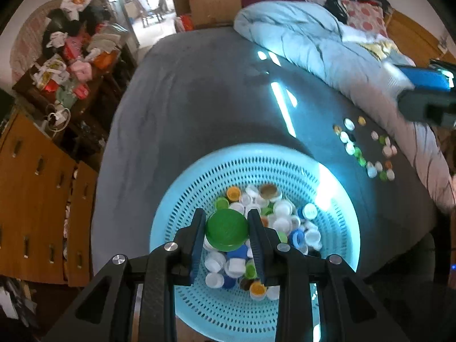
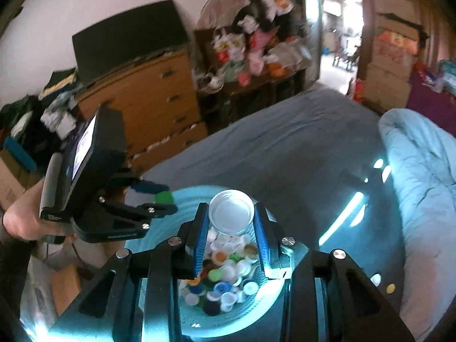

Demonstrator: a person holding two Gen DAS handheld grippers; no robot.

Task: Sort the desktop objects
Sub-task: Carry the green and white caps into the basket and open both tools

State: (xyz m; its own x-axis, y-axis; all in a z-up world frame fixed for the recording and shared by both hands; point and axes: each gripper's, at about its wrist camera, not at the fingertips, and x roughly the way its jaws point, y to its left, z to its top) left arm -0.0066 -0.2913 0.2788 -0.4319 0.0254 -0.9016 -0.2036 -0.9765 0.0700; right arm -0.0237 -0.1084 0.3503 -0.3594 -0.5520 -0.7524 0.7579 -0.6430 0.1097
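Observation:
My left gripper (image 1: 227, 229) is shut on a large green cap (image 1: 227, 229) and holds it above a light blue perforated basket (image 1: 327, 199) full of mixed bottle caps (image 1: 285, 213). My right gripper (image 2: 231, 213) is shut on a clear wide cap (image 2: 231, 209), open side up, above the same basket (image 2: 188, 196). The left gripper with the green cap (image 2: 163, 197) shows at the left of the right wrist view. The right gripper's body (image 1: 427, 97) shows at the right edge of the left wrist view.
The basket rests on a bed with a dark grey sheet (image 1: 185, 99). Several loose caps (image 1: 364, 148) lie on the sheet at the right. A light blue duvet (image 1: 299, 34) is bunched along the far right. A wooden dresser (image 1: 37, 199) stands left.

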